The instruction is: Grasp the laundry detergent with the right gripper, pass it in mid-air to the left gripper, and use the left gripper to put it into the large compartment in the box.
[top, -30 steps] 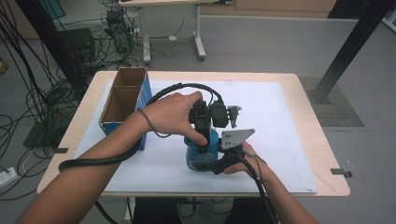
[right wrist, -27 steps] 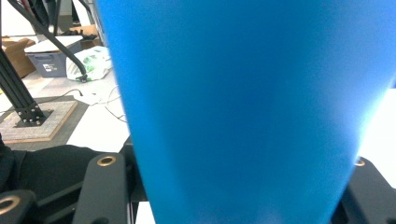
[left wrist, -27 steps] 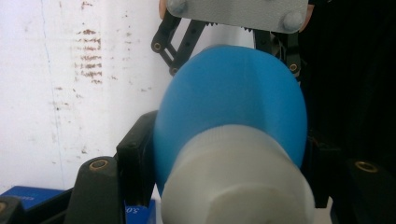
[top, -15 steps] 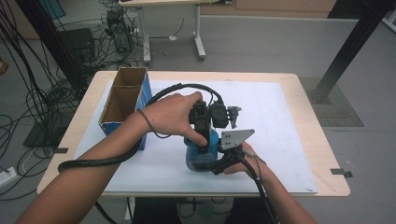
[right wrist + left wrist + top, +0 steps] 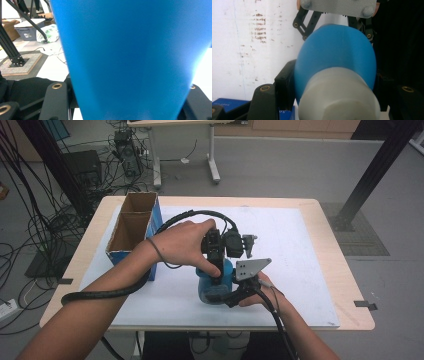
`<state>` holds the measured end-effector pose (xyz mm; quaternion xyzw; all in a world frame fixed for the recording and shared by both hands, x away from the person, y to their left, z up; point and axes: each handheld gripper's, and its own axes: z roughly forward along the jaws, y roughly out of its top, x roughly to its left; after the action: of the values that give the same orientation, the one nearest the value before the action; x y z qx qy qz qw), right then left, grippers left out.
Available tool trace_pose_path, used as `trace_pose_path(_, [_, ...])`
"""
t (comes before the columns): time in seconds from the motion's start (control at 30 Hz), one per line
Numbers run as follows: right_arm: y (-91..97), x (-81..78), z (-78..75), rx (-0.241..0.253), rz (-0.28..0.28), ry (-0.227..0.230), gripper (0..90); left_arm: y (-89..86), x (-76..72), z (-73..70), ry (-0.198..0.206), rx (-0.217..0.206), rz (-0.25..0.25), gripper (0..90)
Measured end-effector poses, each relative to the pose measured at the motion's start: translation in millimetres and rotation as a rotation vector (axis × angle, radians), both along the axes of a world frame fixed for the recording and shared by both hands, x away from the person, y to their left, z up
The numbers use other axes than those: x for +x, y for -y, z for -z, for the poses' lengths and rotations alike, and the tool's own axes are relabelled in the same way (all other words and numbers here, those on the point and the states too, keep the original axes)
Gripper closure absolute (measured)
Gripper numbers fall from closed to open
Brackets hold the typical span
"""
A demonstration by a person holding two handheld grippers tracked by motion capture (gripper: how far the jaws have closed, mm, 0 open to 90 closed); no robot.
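Observation:
A blue bottle [image 5: 214,282] with a white cap [image 5: 337,97] stands upright on the white sheet [image 5: 300,250] near the table's front edge. My left gripper [image 5: 216,270] comes down on it from above and is shut on the white cap, a black jaw on each side in the left gripper view. My right gripper [image 5: 231,295] reaches in from the front right, low down, and is shut on the bottle's blue body [image 5: 130,55]. The right gripper's grey plate [image 5: 339,7] lies just beyond the bottle in the left gripper view.
An open cardboard box [image 5: 131,227] with blue sides stands at the table's left, close to the left forearm. The left gripper's black cable [image 5: 195,215] loops over the sheet behind the hands. The wooden table edge [image 5: 350,322] runs along the front right.

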<state>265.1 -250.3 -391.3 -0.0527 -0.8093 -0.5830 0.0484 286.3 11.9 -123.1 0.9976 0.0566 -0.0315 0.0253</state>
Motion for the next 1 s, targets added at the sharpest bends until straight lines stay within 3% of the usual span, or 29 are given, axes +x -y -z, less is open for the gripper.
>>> trace_pose_path(0.4, [2.2, 1.0, 0.7, 0.007, -0.003, 0.0, 39.9, 1.7, -2.2, -2.5, 0.009, -0.001, -0.002, 36.8])
trace_pose_path(0.67, [5.7, -1.7, 6.1, 0.054, 0.014, 0.004, 38.7, 6.8, -6.5, -9.1, 0.025, 0.011, 0.003, 37.1])
trace_pose_path(0.9, [13.9, -5.2, 8.9, 0.079, 0.055, -0.036, 25.0, 7.0, -5.8, -13.6, 0.027, 0.013, -0.002, 37.2])
trace_pose_path(1.0, [17.2, -6.0, 9.6, 0.086, 0.065, -0.051, 23.1, 7.7, -5.8, -13.7, 0.027, 0.014, -0.003, 37.2])
